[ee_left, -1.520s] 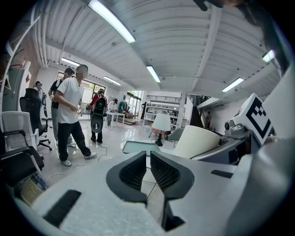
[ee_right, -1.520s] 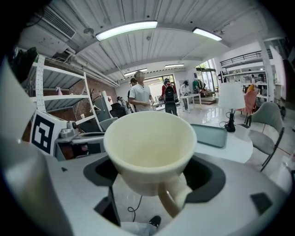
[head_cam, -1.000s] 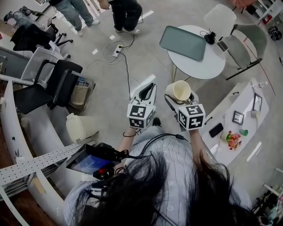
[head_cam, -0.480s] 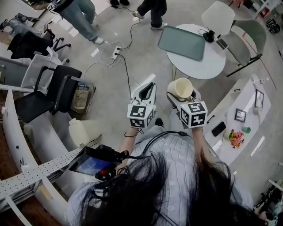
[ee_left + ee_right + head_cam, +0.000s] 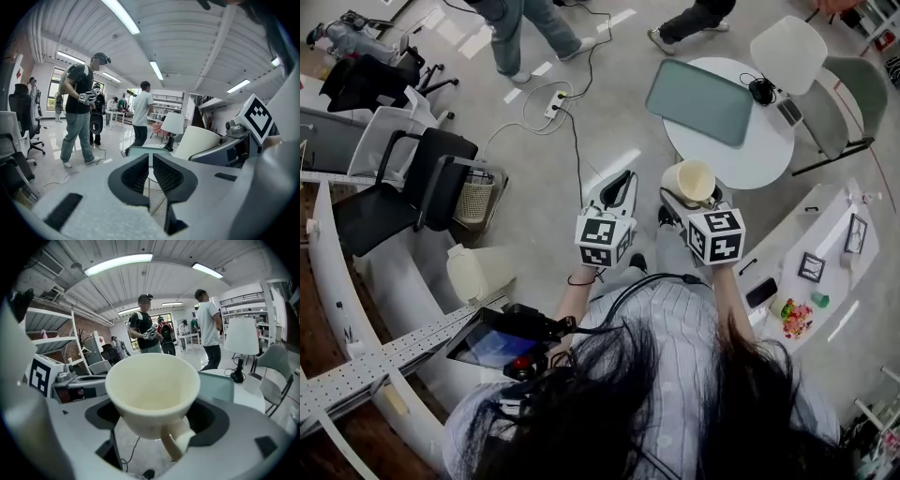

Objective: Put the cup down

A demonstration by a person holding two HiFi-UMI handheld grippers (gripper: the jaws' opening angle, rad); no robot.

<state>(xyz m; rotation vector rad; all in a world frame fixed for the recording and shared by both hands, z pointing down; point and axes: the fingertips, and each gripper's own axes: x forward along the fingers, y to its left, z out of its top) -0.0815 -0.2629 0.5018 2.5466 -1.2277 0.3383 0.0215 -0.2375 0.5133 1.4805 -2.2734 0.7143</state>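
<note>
R gripper (image 5: 694, 199) has its jaws pinching a cream cup (image 5: 694, 178) from both sides. In the right gripper view the cup (image 5: 152, 390) sits btwn the two dark pads (image 5: 101, 414), mouth turned toward the camera, handle pointing down, inside bare. R gripper (image 5: 157, 420) holds it up in the air. In the head view the cup overlaps the near edge of a round white surface (image 5: 745, 141); whether it's over the surface or over the floor beside it, can't tell.

L gripper (image 5: 617, 186) is just beside the right one, same height approx. In the left gripper view its jaws are pressed nearly together w/ only a thin slit, nothing btwn them; L gripper (image 5: 150, 161) points toward the round surface, and the cup (image 5: 199, 140) shows at the right.

On the round surface: a grey-green rectangular tray (image 5: 698, 89) and a small black item w/ cable (image 5: 759, 91) near the far edge. White chair (image 5: 787, 42) stands at its far side.

Left of the person: black chairs (image 5: 436, 178), wire basket (image 5: 472, 199). Power strip (image 5: 553, 103) w/ cables lies on the floor. Two other people's legs (image 5: 520, 33) show at the top. Lit screen (image 5: 492, 347) sits at the wearer's waist.
</note>
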